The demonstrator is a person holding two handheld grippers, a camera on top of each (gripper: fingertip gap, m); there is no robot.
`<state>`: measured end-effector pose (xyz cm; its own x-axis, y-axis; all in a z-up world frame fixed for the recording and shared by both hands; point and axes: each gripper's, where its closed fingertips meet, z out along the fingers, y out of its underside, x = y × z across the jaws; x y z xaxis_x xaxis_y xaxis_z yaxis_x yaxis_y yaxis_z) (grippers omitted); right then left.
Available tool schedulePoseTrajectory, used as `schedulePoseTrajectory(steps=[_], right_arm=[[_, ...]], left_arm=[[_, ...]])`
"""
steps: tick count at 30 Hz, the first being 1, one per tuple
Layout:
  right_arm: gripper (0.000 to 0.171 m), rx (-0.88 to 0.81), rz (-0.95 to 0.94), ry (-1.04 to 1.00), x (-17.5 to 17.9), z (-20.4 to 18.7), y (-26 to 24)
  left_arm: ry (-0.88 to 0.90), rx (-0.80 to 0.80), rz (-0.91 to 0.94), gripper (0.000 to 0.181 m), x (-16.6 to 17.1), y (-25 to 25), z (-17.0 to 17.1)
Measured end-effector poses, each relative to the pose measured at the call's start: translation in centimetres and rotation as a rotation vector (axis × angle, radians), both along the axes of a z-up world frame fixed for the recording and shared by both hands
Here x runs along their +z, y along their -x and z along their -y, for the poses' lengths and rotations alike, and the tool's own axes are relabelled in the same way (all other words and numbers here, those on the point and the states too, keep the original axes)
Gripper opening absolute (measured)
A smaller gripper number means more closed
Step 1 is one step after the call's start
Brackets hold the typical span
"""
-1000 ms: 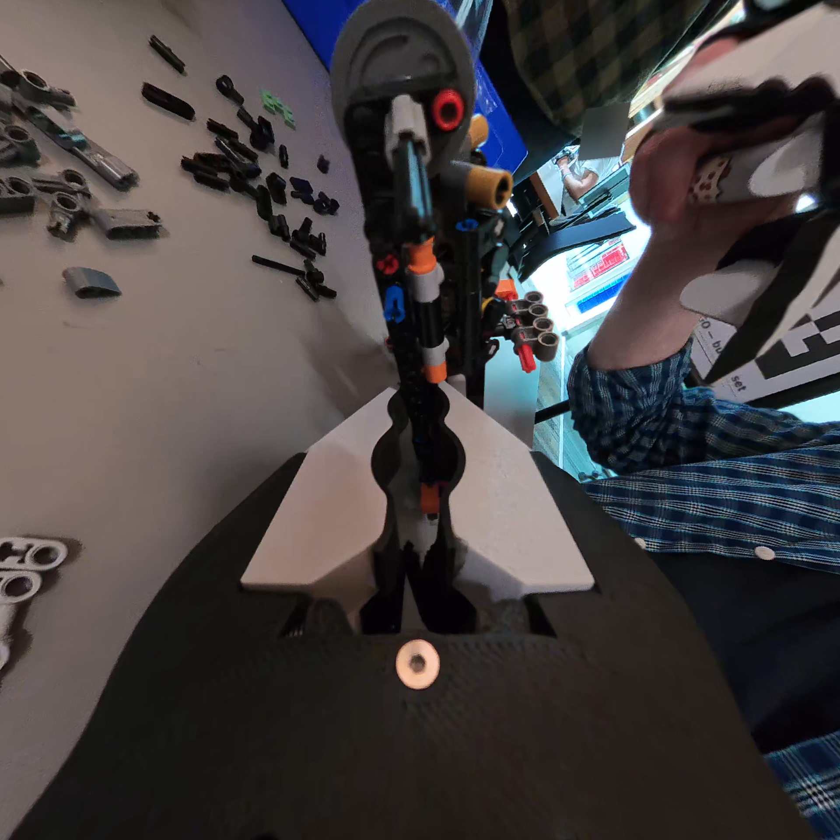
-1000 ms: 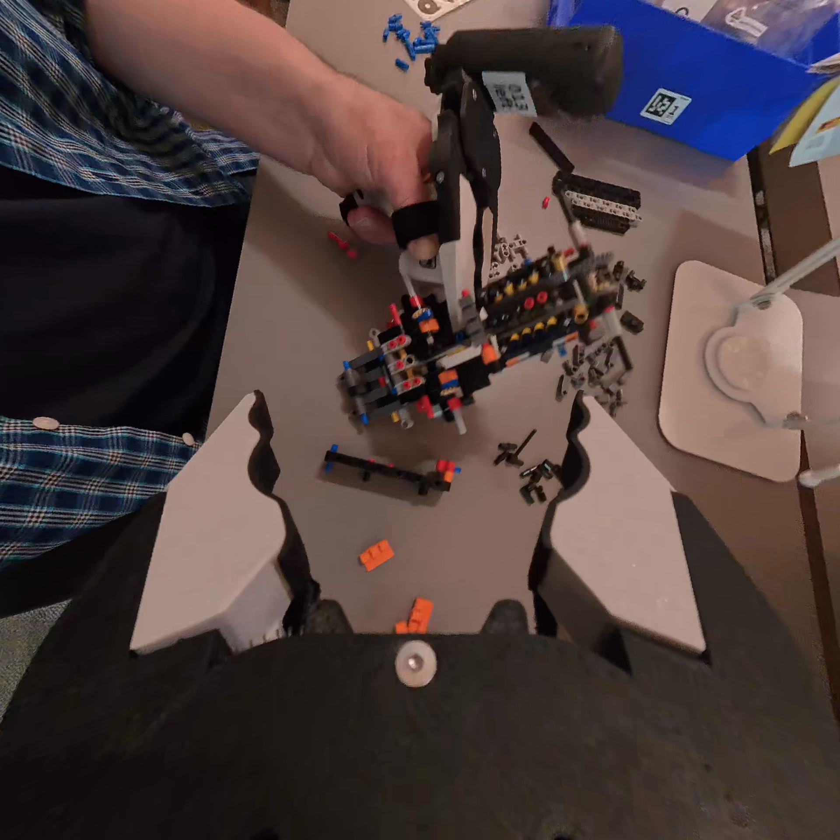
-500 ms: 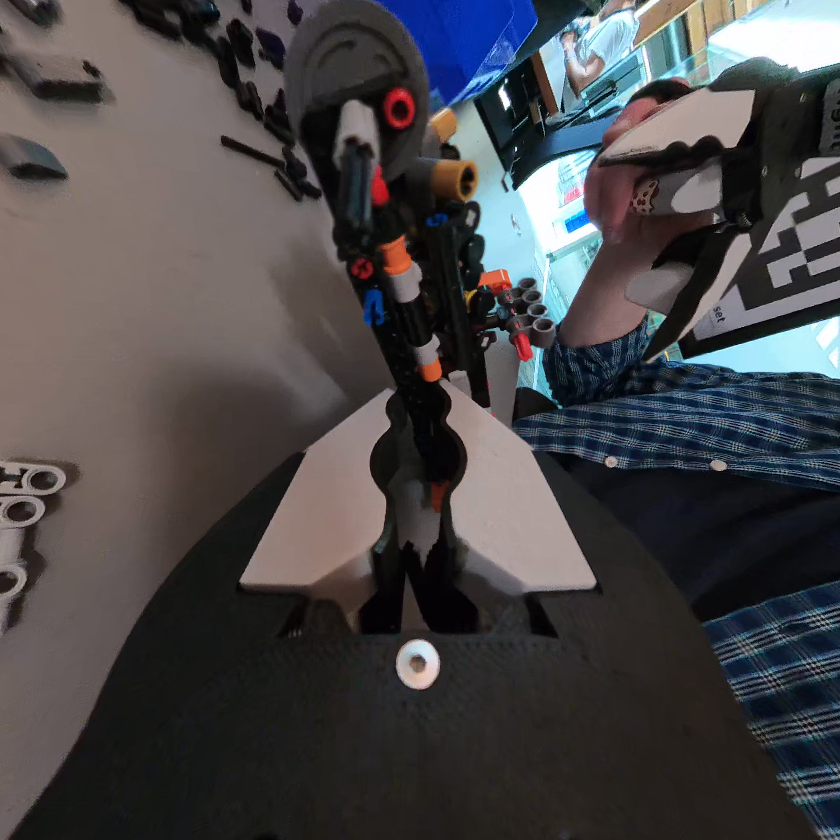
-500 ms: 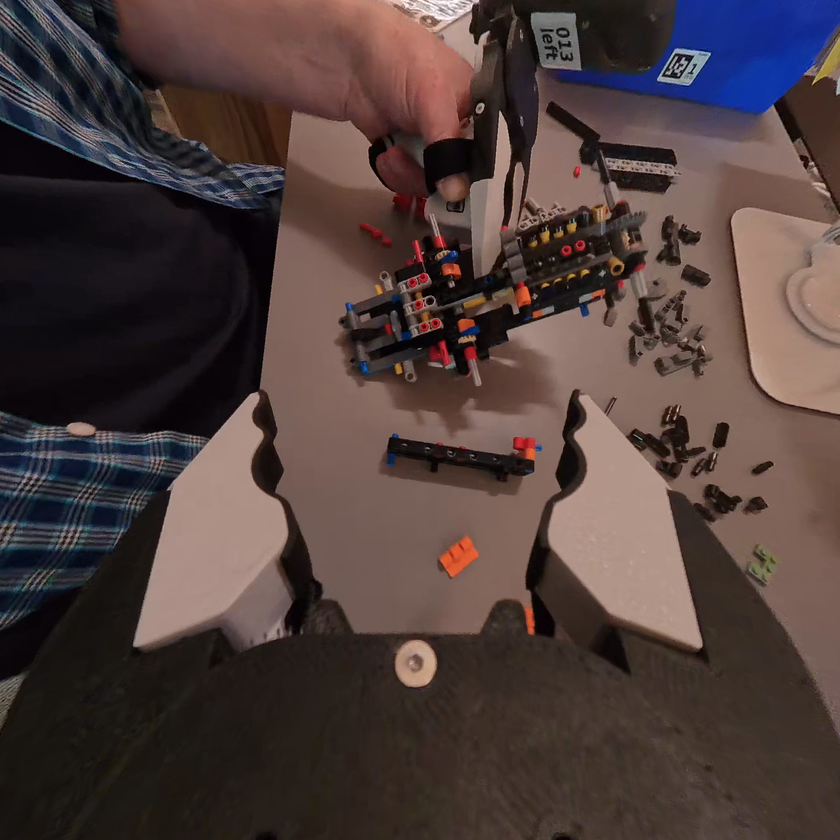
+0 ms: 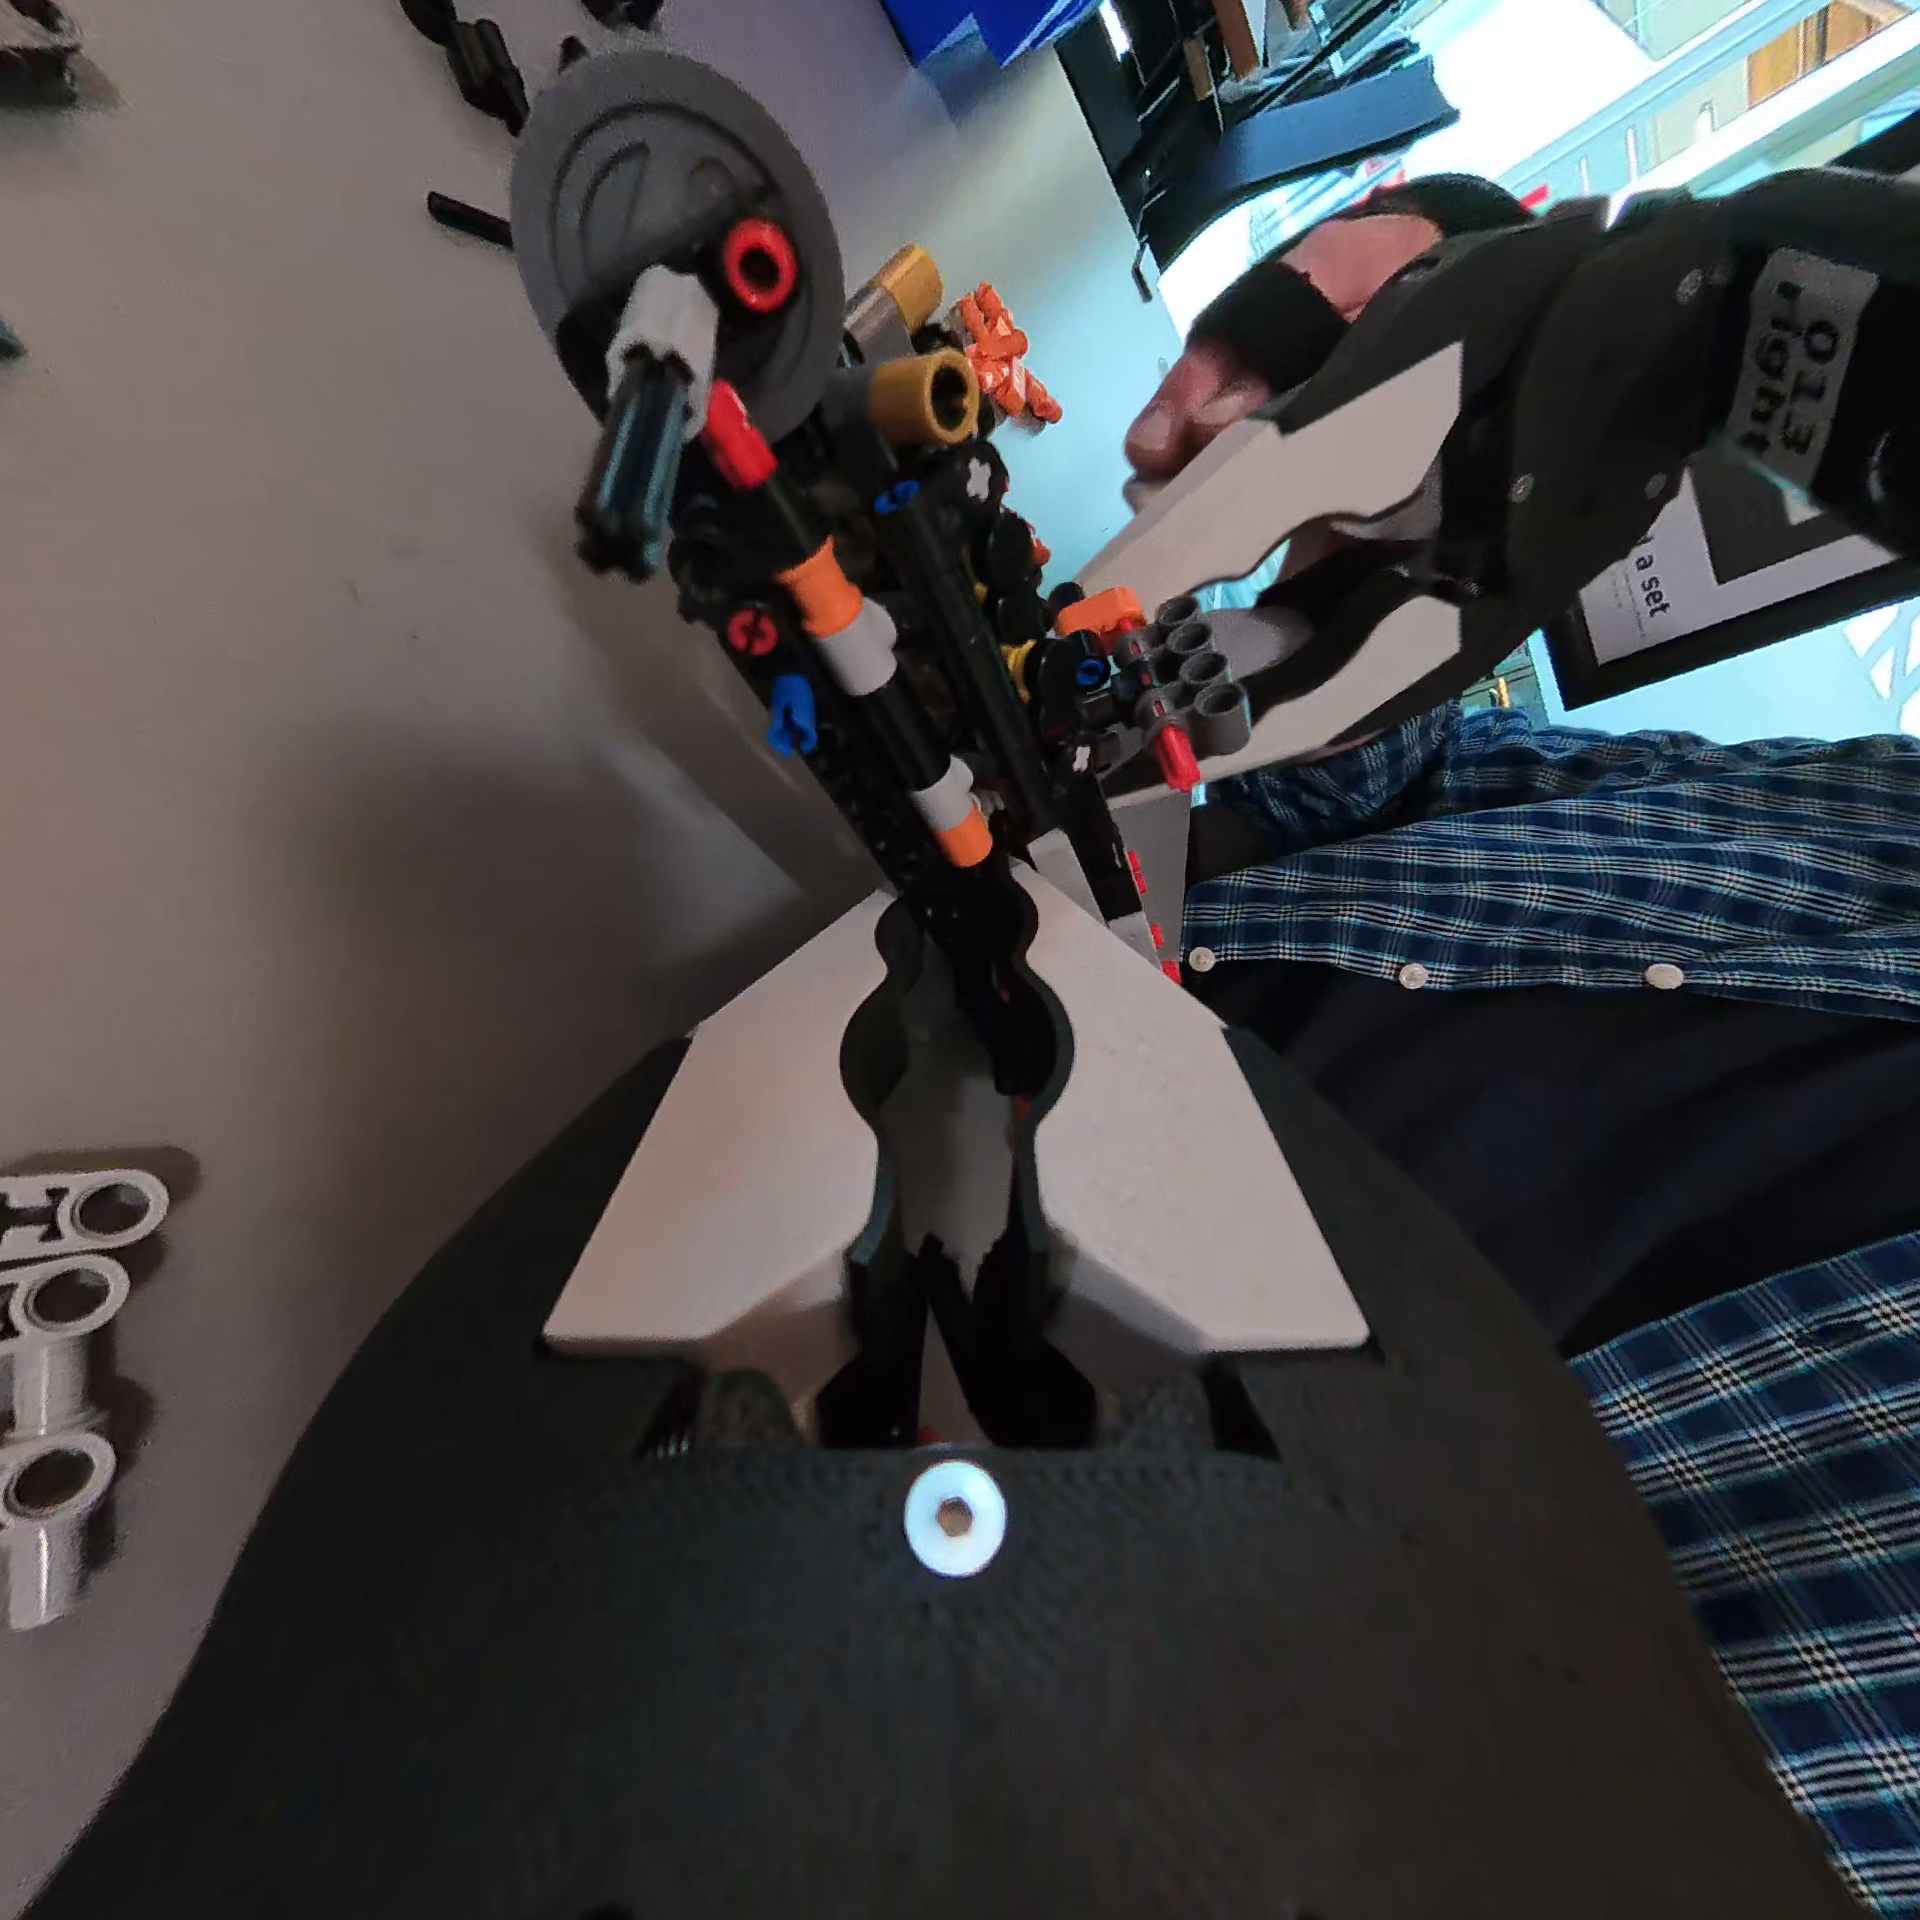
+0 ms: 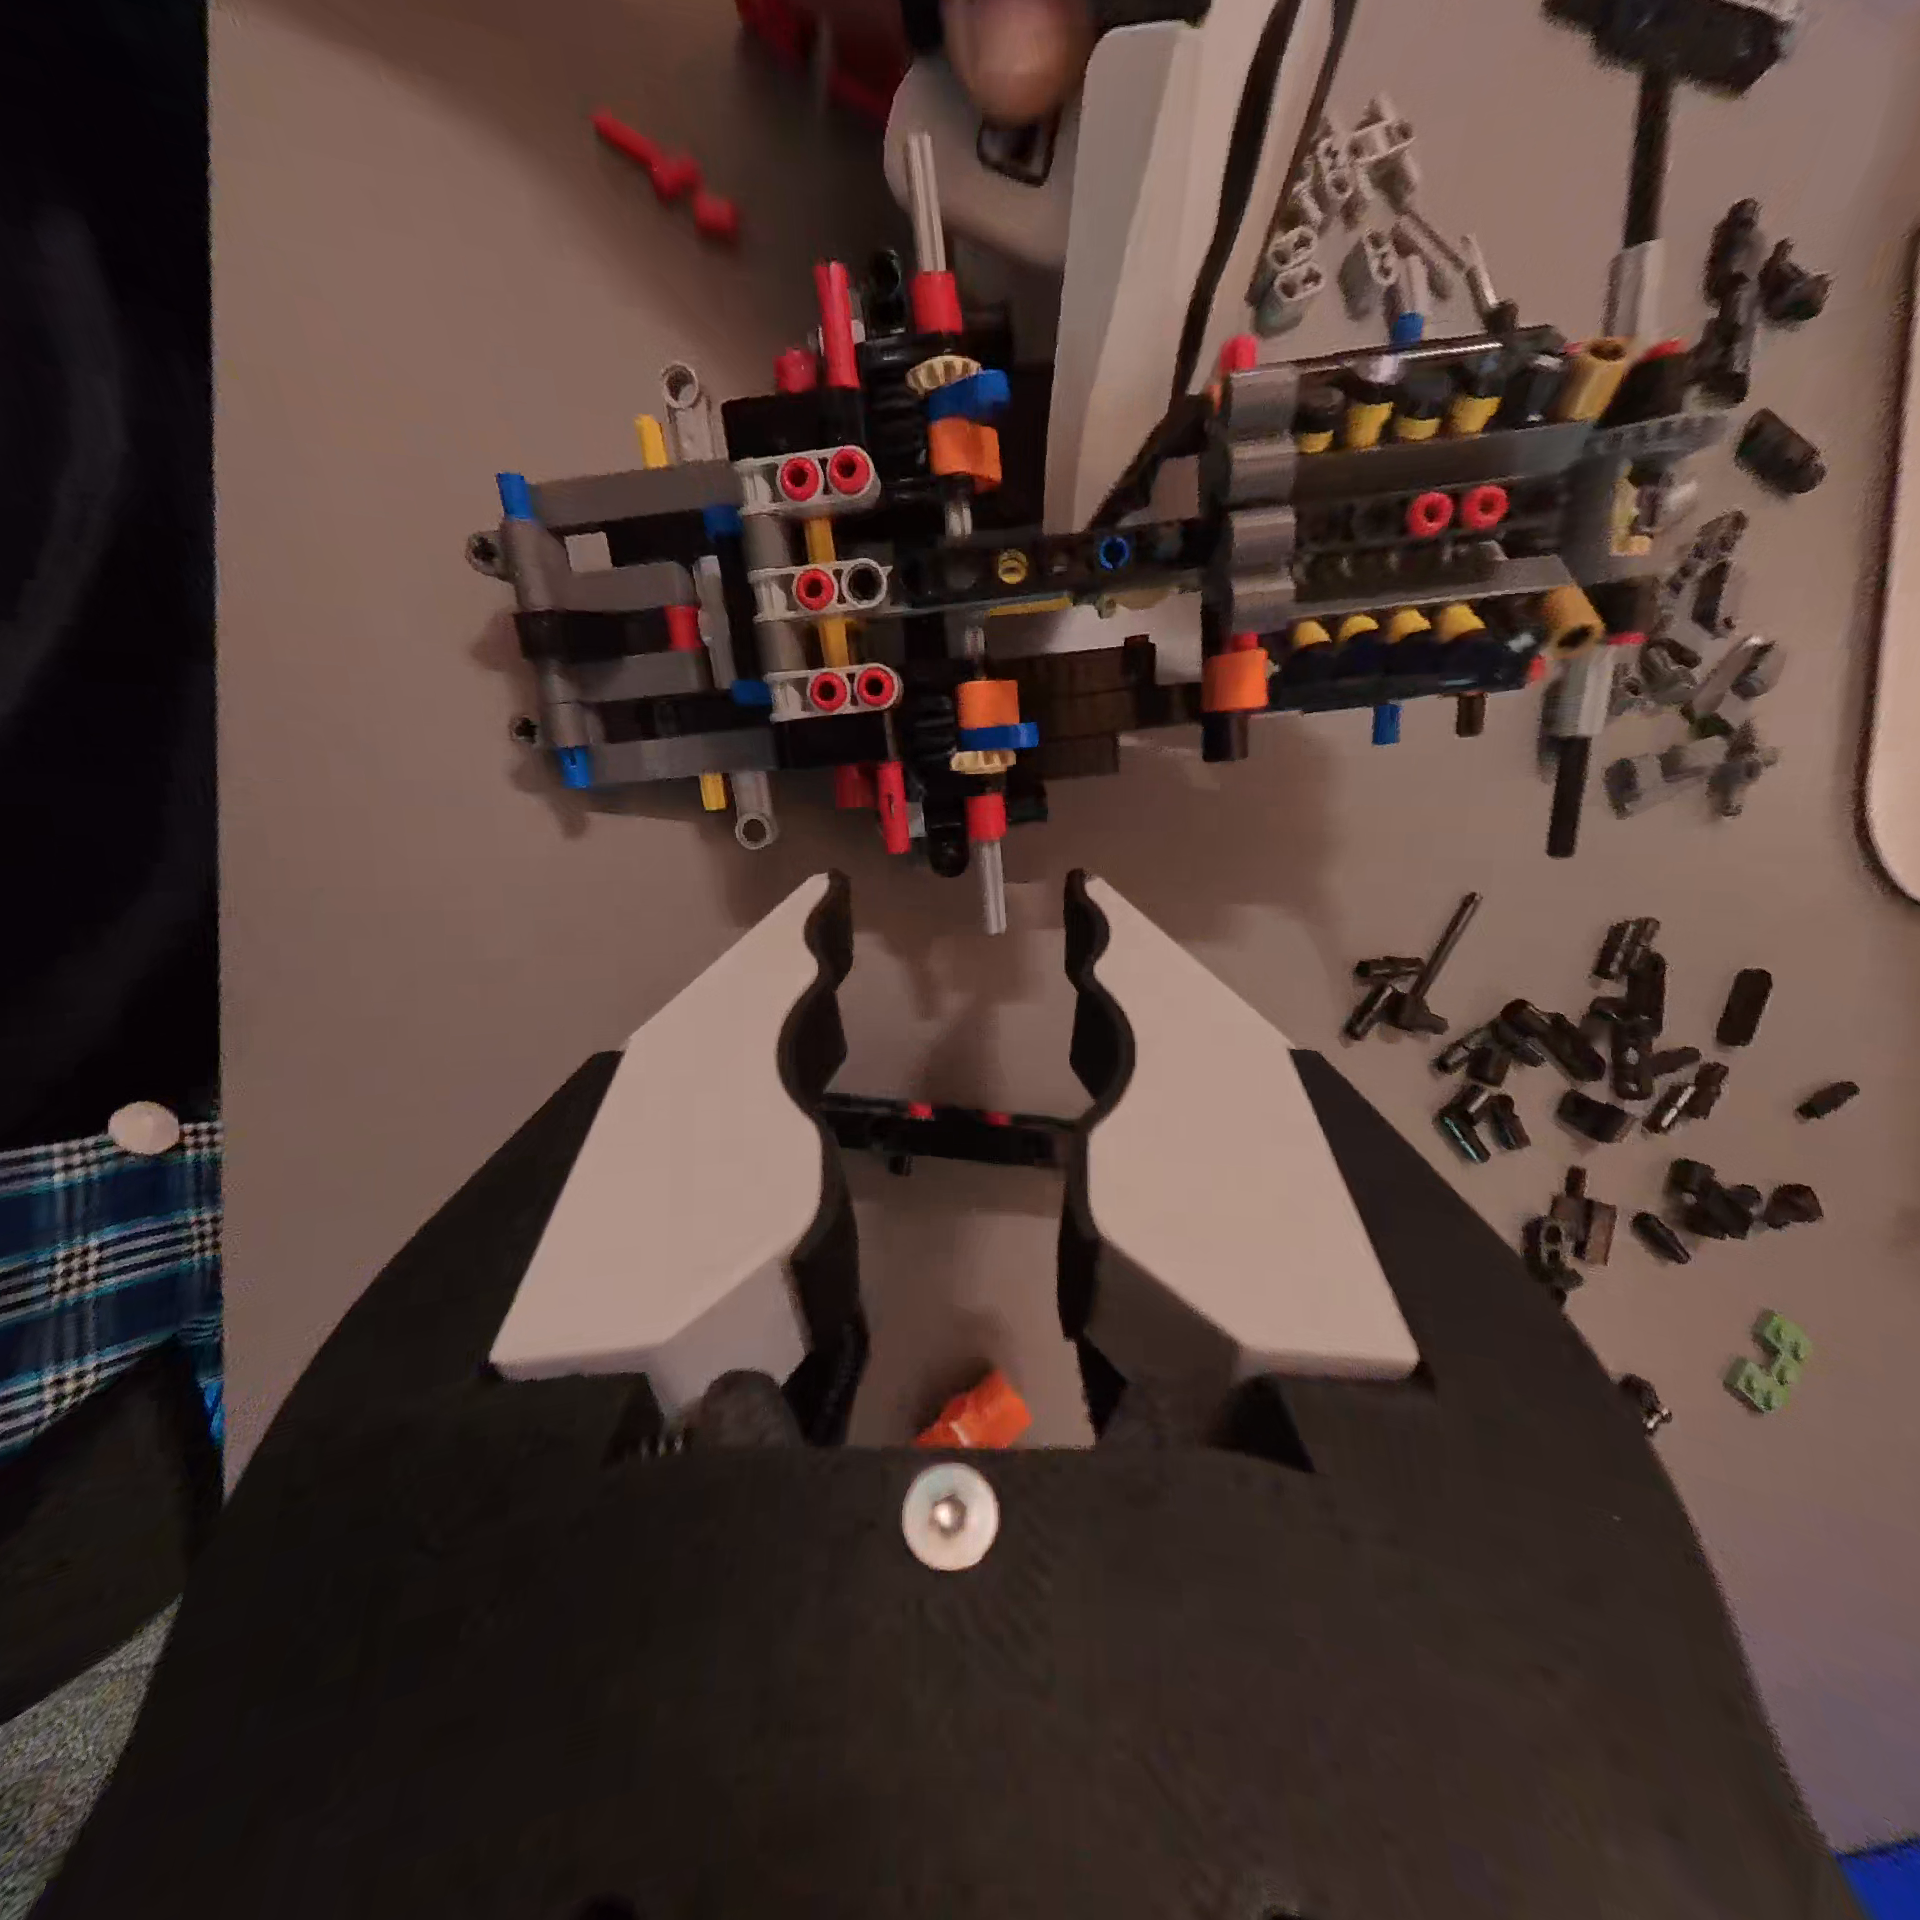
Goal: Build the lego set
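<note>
L gripper [image 5: 961,1023]: clamped on the half-built lego chassis [image 6: 1091,582], gripped mid-frame; chassis stuck out ahead of it, held clear of the bench [image 5: 260,727].
R gripper [image 6: 951,997]: jaws apart, nothing between them; tips just short of the chassis' near side, light grey axle [image 6: 992,883] pointing into the gap.
Black beam w/ red pins [image 6: 945,1127]: on the bench under the R gripper, seen between its fingers [image 6: 717,1122]. Not picked up.
Risk 1: R gripper closing now would prob. catch the axle, not the beam; could push it through or skew the gears.
Risk 2: chassis is long & held at one narrow spot; a side push from R could twist it in the L grip or pop pins.
Risk 3: orange piece [image 6: 977,1408] lay near the R gripper's base; could get knocked away.
Surface: matt grey-beige bench. Black connectors [image 6: 1600,1101] scattered right of the R gripper, grey connectors [image 5: 62,1382] left of the L one, green piece [image 6: 1771,1361] far right.
Room: bright windows & dark furniture beyond the bench edge; person in blue plaid shirt [image 5: 1558,883] alongside.
</note>
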<state>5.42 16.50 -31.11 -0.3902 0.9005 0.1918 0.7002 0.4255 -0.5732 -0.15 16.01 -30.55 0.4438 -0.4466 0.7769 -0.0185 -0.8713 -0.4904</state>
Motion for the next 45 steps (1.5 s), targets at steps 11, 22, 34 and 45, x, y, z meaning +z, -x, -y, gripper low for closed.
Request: schedulePoseTrajectory(steps=[11,22,34,45], right_arm=[[0.032,0.061,0.055,0.027,-2.4,1.1,1.4],[0.032,0.054,0.067,0.023,-2.4,1.0,1.5],[0.032,0.059,0.081,0.056,-2.5,1.5,1.7],[0.037,0.045,0.065,0.140,-2.6,2.2,2.5]], left_arm=[[0.011,-0.044,-0.013,0.012,-0.7,-0.1,0.4],[-0.037,-0.035,-0.085,0.022,-1.1,0.3,0.1],[-0.210,0.025,-0.263,0.039,1.0,3.6,1.0],[-0.308,-0.028,-0.404,0.044,-0.3,3.7,4.0]])
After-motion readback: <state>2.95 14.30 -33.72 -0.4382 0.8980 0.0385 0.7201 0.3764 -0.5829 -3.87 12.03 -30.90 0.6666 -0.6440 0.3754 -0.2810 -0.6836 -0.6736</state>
